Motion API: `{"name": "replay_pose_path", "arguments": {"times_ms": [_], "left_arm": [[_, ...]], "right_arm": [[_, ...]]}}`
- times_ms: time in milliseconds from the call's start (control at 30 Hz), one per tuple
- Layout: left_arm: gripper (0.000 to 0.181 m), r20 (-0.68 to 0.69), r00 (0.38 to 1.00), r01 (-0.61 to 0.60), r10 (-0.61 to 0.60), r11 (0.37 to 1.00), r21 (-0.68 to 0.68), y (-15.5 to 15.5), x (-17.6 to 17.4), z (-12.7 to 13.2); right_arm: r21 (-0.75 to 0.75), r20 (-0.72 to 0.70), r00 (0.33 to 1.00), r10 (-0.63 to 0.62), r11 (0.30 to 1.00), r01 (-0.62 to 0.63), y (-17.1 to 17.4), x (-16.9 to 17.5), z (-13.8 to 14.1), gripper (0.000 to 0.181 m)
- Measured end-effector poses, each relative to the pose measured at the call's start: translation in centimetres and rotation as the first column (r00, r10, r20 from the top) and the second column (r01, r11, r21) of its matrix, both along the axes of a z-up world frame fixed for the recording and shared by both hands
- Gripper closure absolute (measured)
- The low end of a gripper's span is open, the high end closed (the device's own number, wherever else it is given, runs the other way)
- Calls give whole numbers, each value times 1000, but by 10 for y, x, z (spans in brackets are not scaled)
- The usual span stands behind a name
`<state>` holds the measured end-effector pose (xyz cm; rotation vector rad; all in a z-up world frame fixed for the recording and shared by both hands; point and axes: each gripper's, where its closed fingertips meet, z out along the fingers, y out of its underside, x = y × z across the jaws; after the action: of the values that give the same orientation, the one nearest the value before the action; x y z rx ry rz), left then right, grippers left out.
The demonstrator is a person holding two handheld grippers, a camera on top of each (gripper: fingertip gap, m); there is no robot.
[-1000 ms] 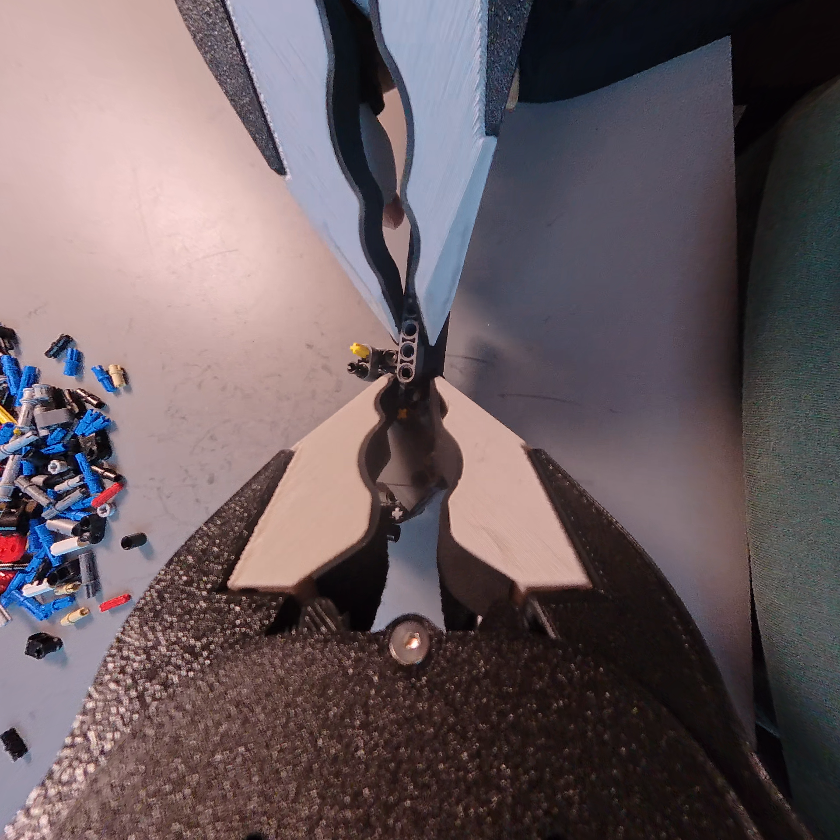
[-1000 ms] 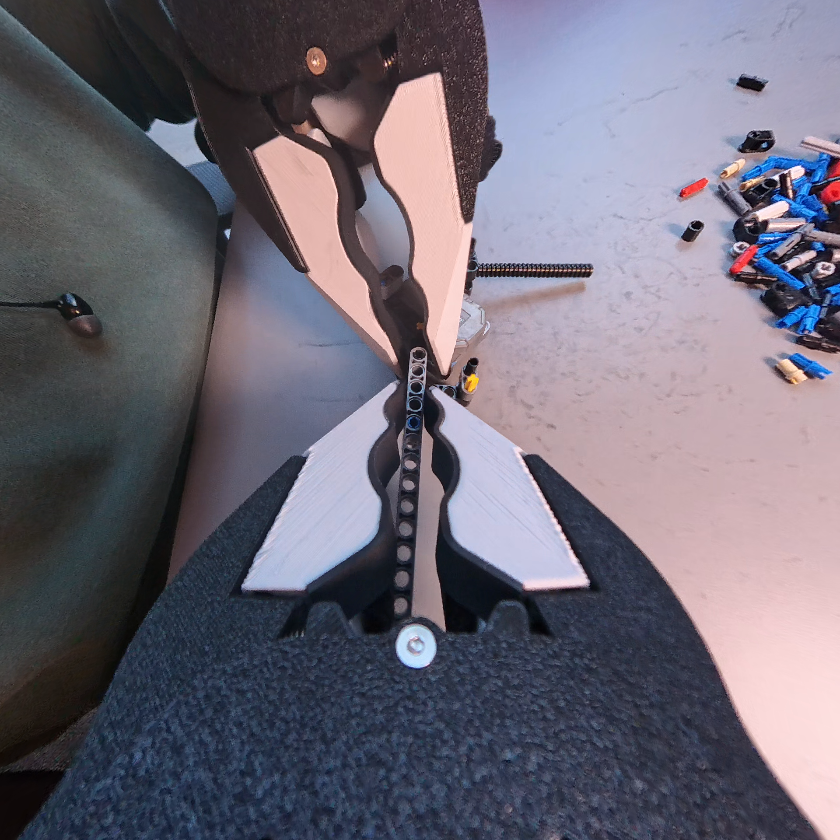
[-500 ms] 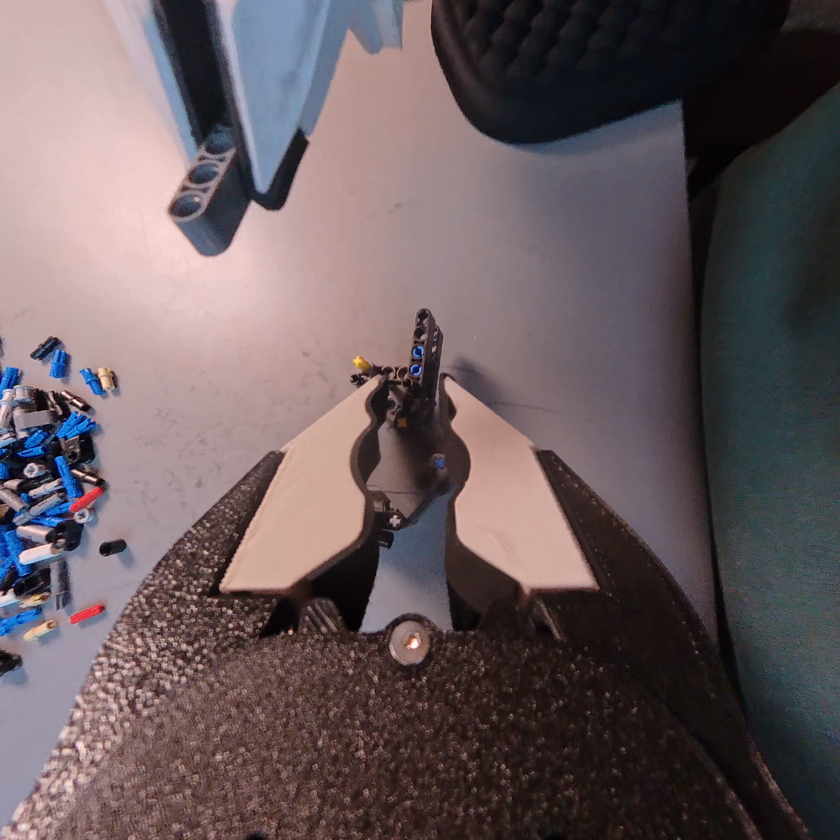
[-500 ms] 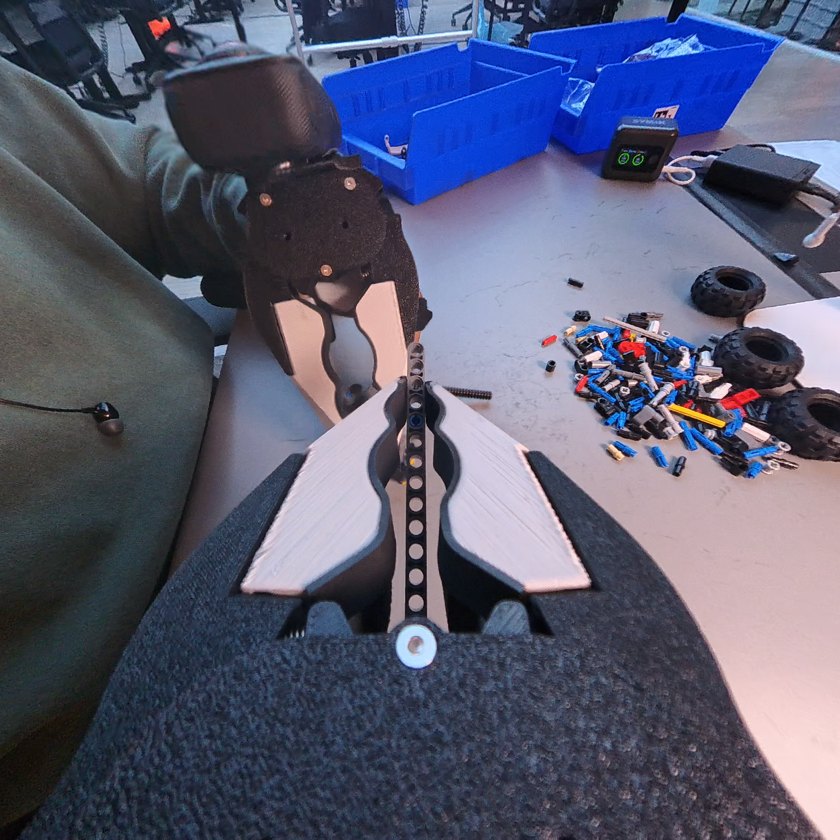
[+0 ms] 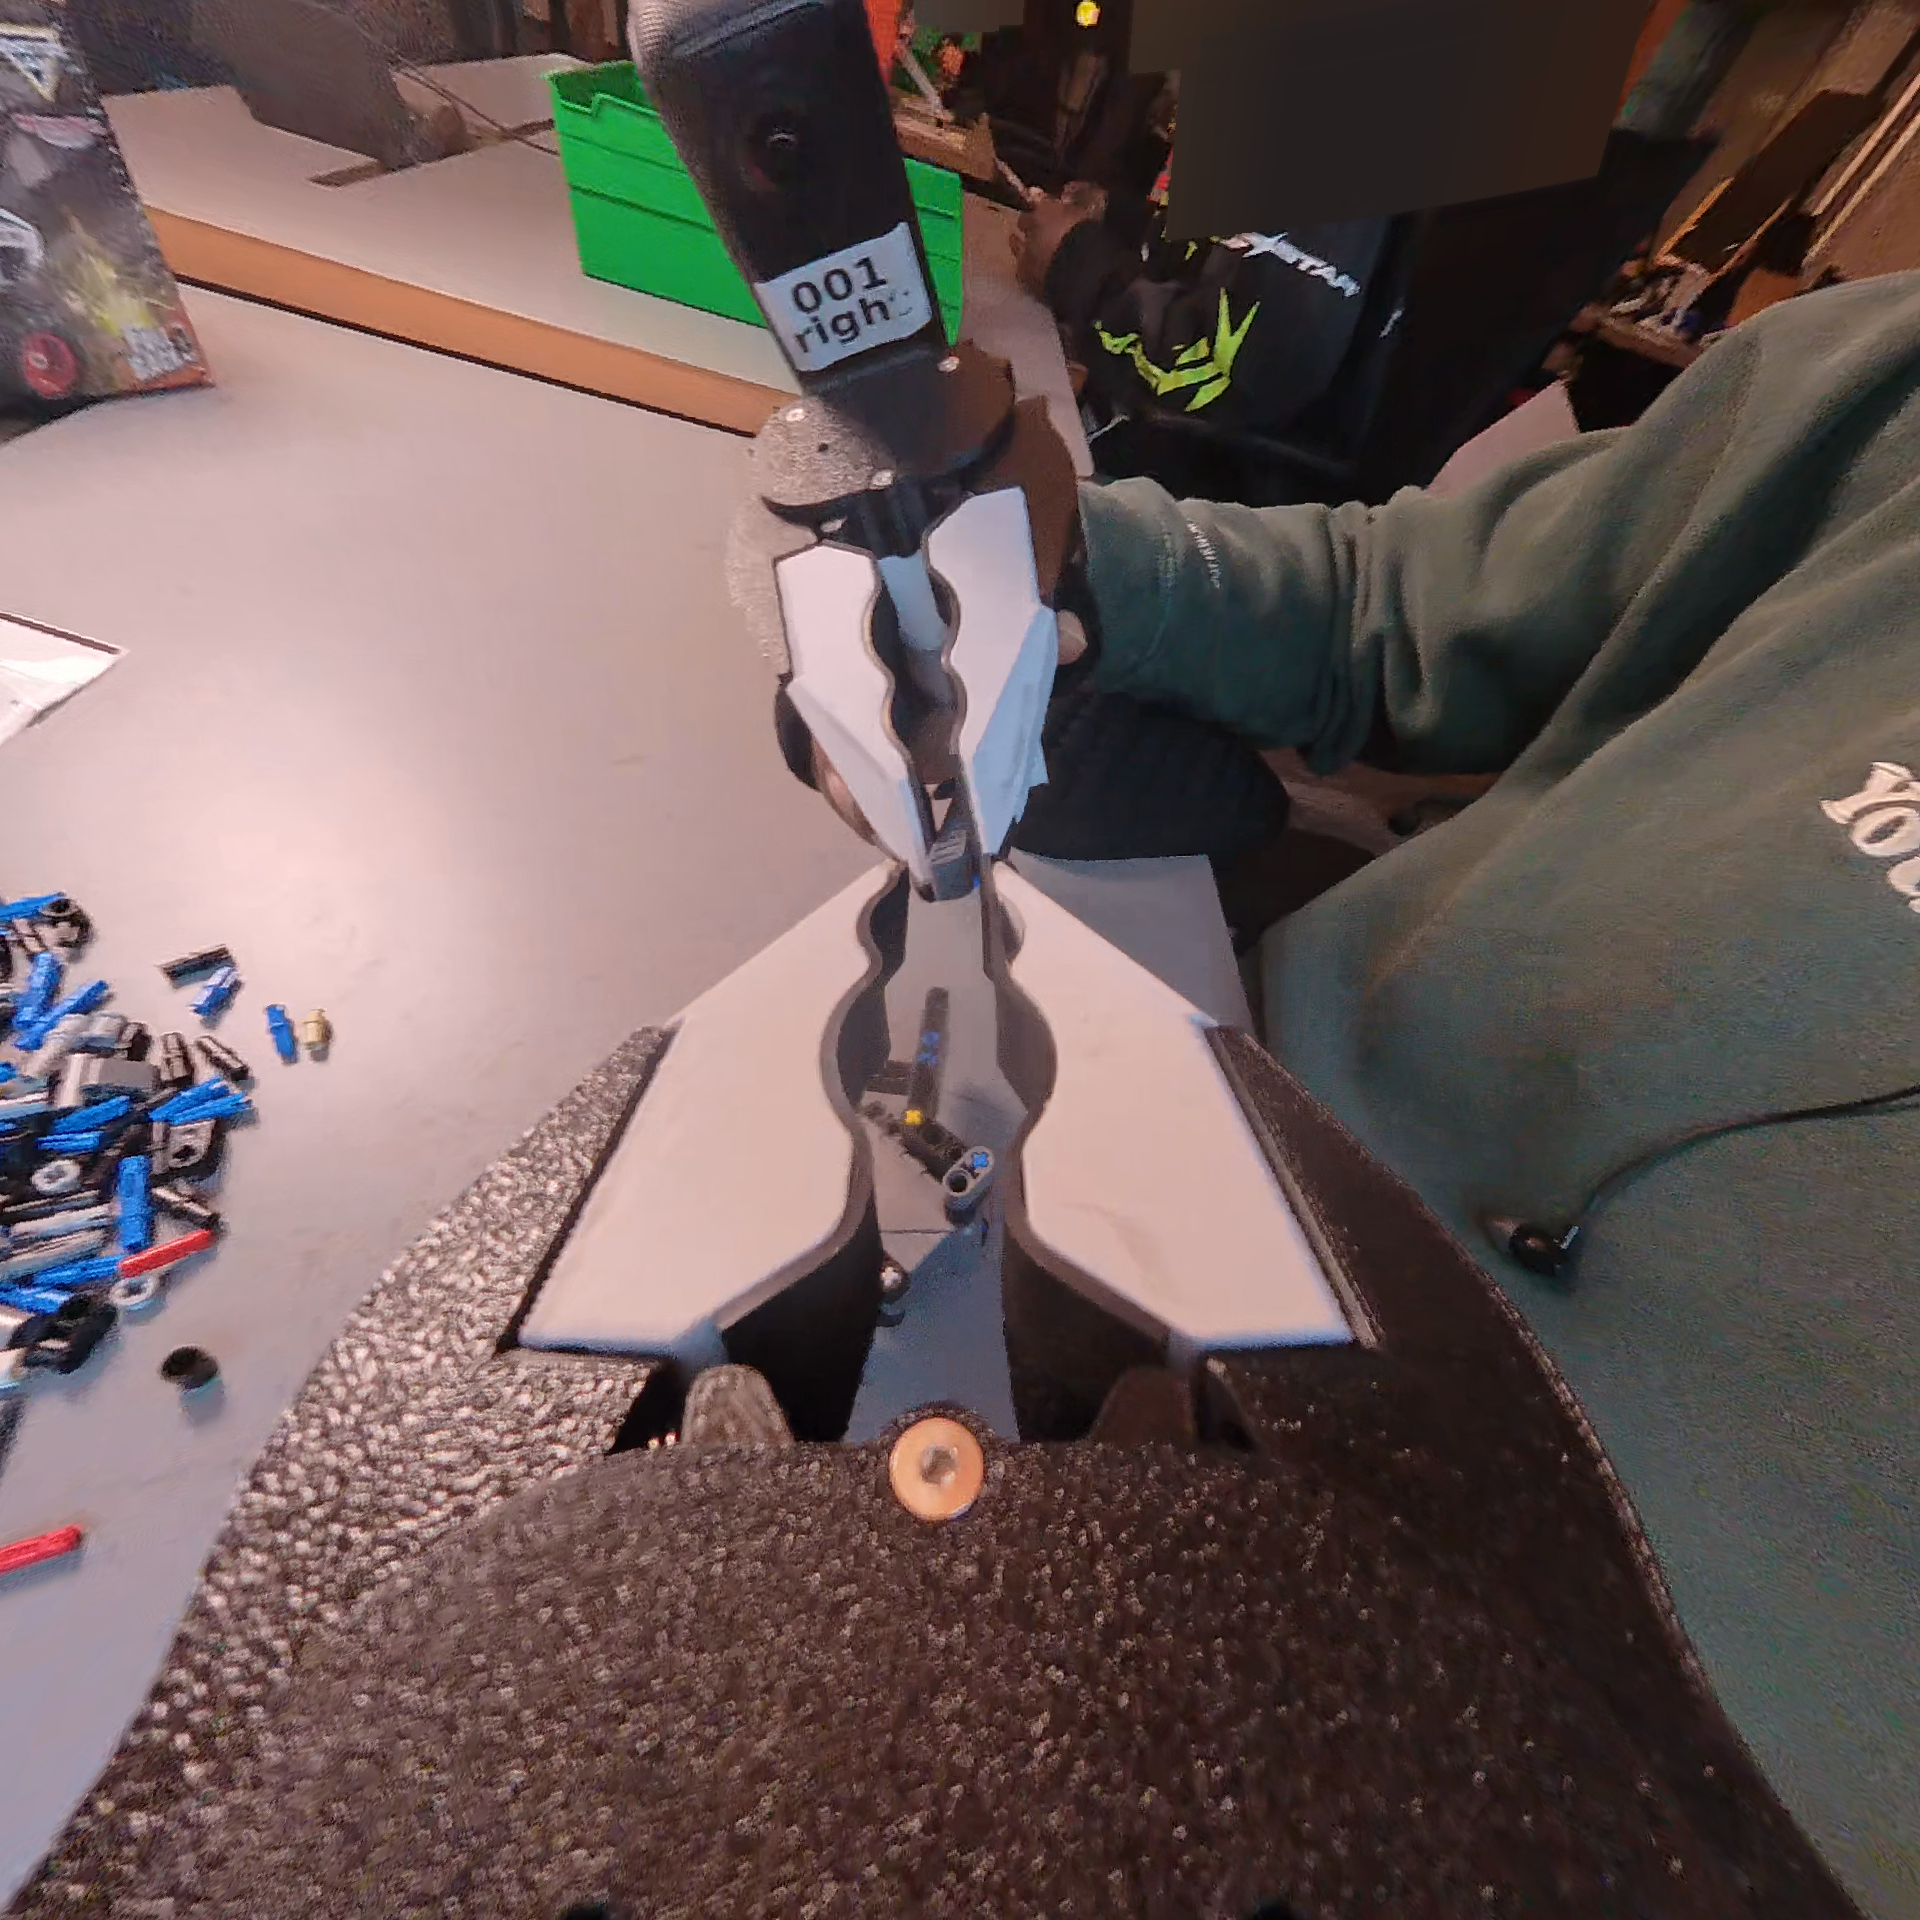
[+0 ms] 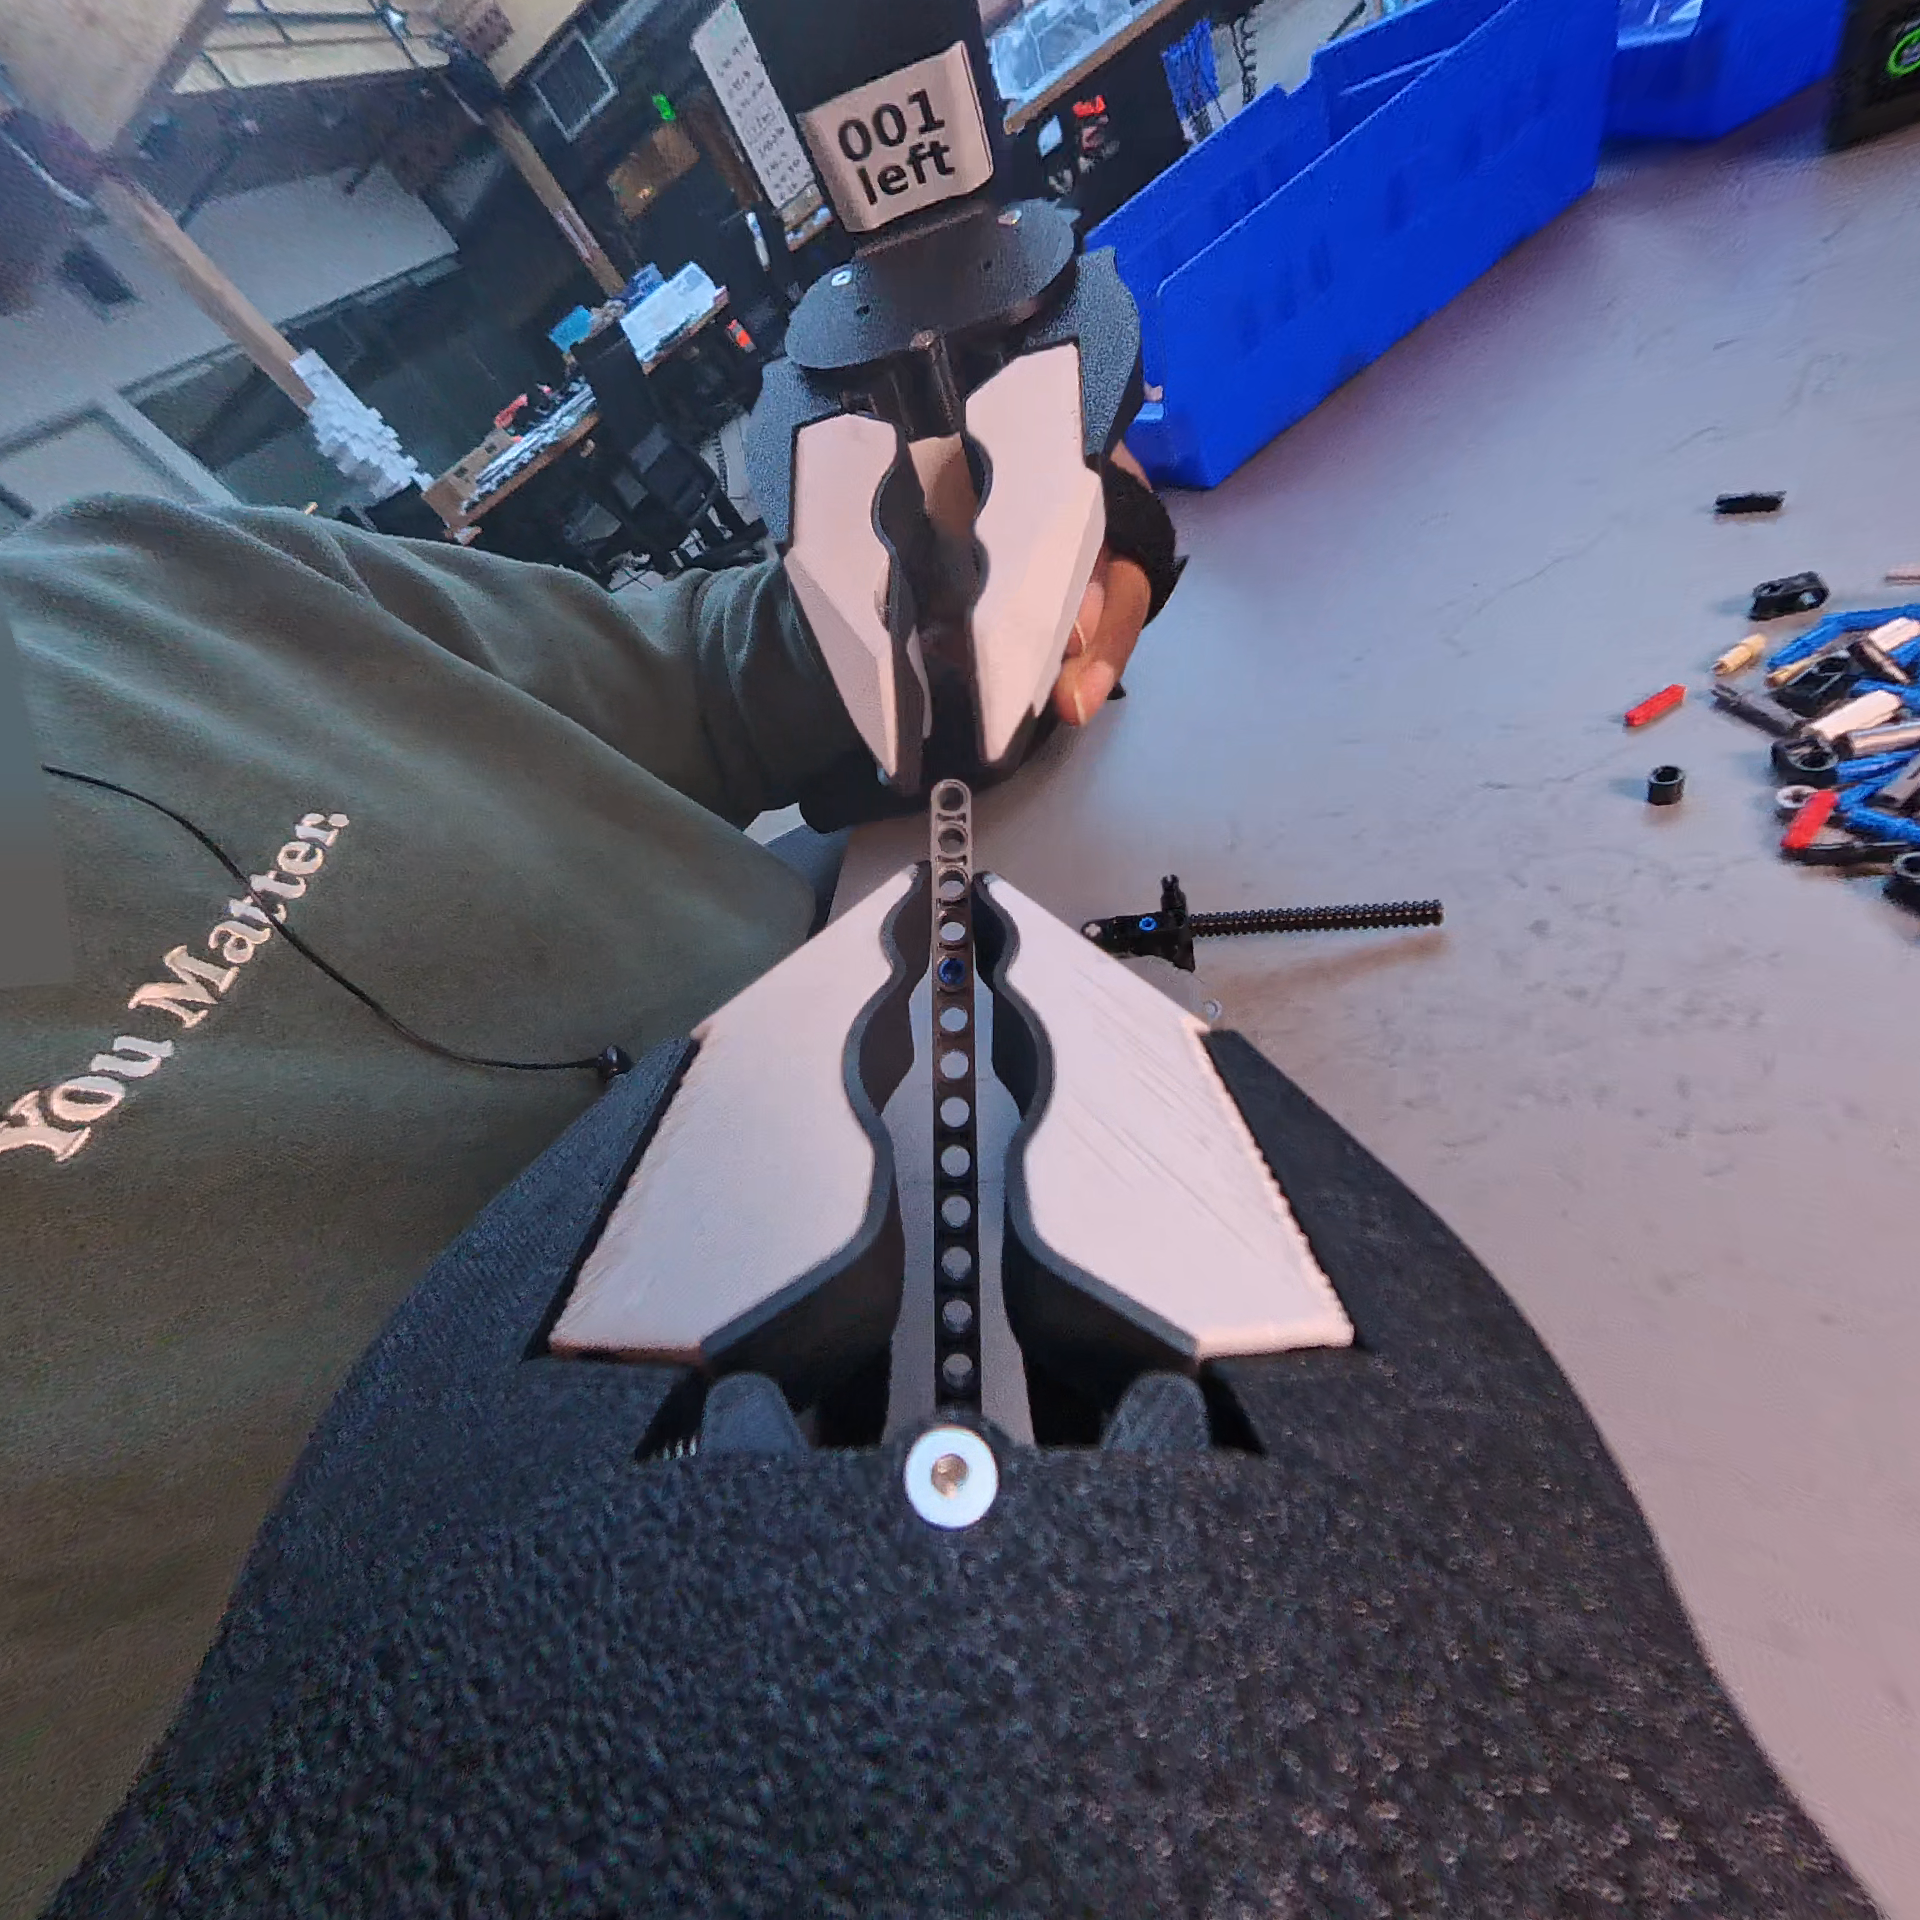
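The right gripper (image 6: 951, 878) is clamped on a long black beam (image 6: 953, 1112) with a row of holes. The beam runs straight down the slot between its fingers, and its far end pokes out just short of the left gripper (image 6: 940, 767), which is parted narrowly and holds nothing. With the 2 grippers nose to nose above the tabletop (image 6: 1455, 1091), the hold looks square. The overhanging tip could pivot if pushed sideways, so any contact is best kept along the beam's length.
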<state>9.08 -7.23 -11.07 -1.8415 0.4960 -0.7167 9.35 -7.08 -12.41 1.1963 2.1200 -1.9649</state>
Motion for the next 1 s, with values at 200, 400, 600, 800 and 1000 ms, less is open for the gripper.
{"name": "replay_pose_path", "arguments": {"times_ms": [200,400,600,800,1000], "left_arm": [[170,90,994,71,-64,995,-69,-3,10,-11],[173,265,961,120,-77,981,-153,-2,13,-16],[175,407,913,54,37,976,-209,11,-6,-13],[175,573,775,-121,268,952,-281,27,-54,-10],[175,612,732,-134,298,944,-300,29,-57,-8]], "right_arm": [[-74,42,998,45,996,-42,-5,2,-2,175],[14,27,999,45,999,-46,-6,4,-10,175],[206,-243,964,-107,966,159,11,-14,-2,158],[596,-752,658,47,474,648,48,-29,7,141],[660,-749,620,231,189,727,57,-43,-14,170]]}}
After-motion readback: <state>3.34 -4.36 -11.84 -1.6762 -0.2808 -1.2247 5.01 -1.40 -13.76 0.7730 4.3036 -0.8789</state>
